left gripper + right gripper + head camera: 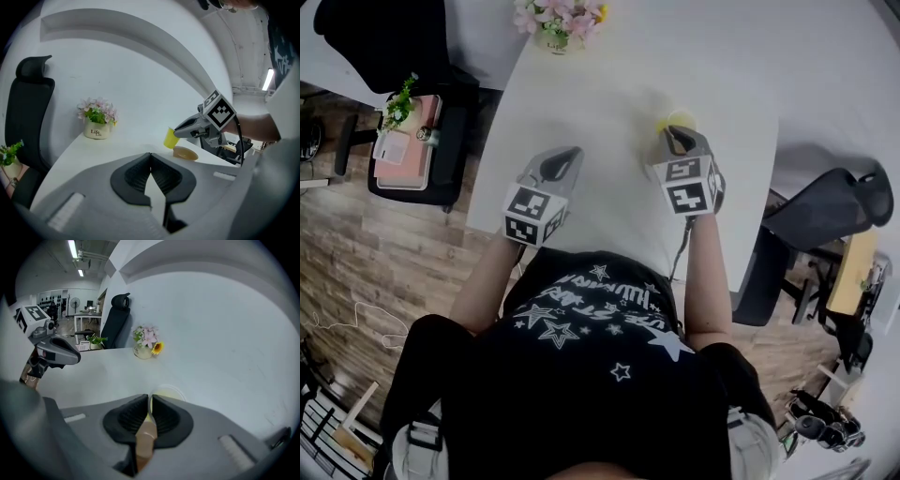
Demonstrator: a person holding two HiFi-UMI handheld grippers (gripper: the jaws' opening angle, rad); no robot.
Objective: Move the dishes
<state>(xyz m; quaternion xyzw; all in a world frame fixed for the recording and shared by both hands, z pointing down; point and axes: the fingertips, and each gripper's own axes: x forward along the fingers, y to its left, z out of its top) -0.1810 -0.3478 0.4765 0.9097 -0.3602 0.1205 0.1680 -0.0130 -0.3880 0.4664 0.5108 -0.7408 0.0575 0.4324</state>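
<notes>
My right gripper (677, 133) is shut on the rim of a small yellow cup (675, 119) and holds it off the white table (600, 84). From the left gripper view the cup (170, 138) hangs tilted in those jaws just above and left of a tan shallow dish (185, 153) that lies on the table. In the right gripper view the cup wall (169, 392) is pinched between the pads, and the tan dish (145, 440) shows through the gap below. My left gripper (560, 165) hovers over the table's near left part, shut, nothing in it.
A pot of pink flowers (559, 22) stands at the table's far edge. A black office chair (380, 37) is at the far left, another chair (834, 202) at the right. A low stand with a small plant (405, 131) sits left of the table.
</notes>
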